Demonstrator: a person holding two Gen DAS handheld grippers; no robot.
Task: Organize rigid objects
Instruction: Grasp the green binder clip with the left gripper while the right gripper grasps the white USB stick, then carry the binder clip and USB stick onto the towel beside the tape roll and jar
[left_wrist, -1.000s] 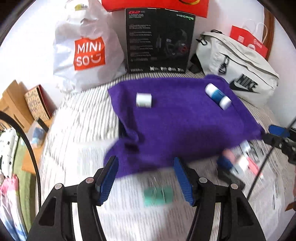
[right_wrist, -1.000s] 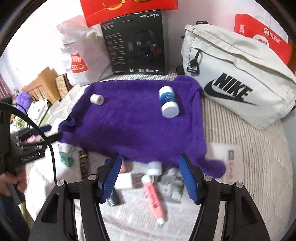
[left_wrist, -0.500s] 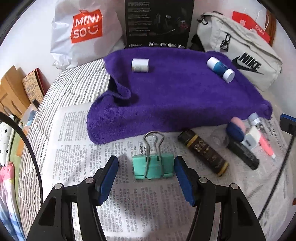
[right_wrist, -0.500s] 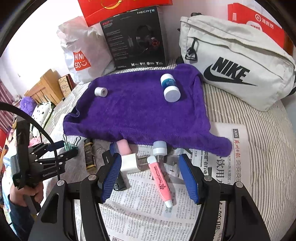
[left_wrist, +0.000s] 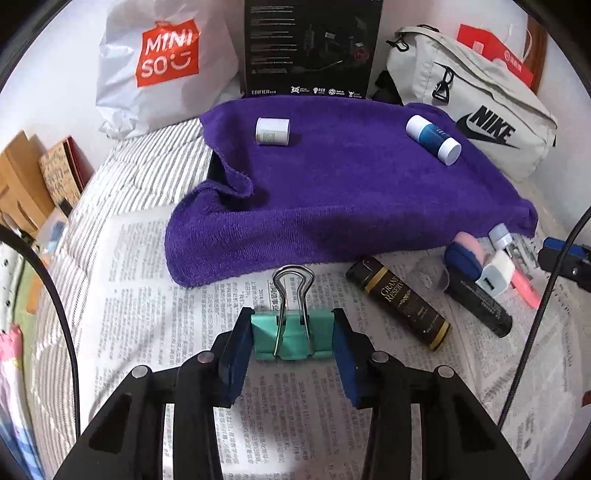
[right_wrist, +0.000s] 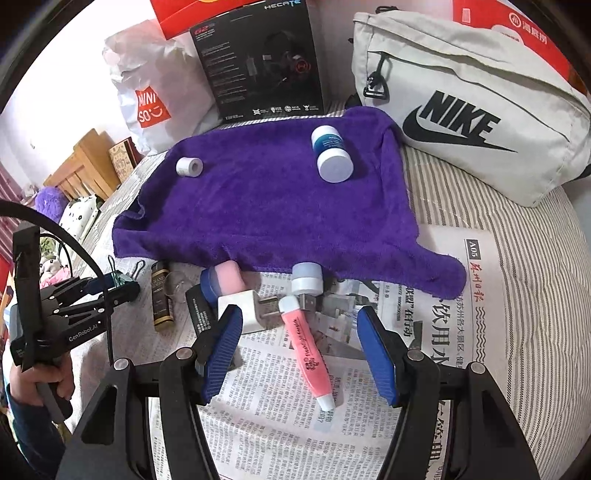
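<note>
Your left gripper (left_wrist: 293, 341) has its ribbed blue pads clamped on the mint-green metal binder clip (left_wrist: 291, 338) (wire loops up), which rests on the newspaper (left_wrist: 155, 295) just in front of the fuzzy purple towel (left_wrist: 351, 192). Your right gripper (right_wrist: 299, 350) is spread wide over the glossy pink tube (right_wrist: 308, 350), not touching it.

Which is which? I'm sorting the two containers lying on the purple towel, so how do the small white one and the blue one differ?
The white container is short and squat; the blue bottle is longer and larger. The white container is white all over, while the blue bottle has a blue body with white ends. The white container lies nearer the Miniso bag; the blue bottle lies nearer the Nike bag. Both lie on their sides on the towel, untouched by either gripper.
</note>
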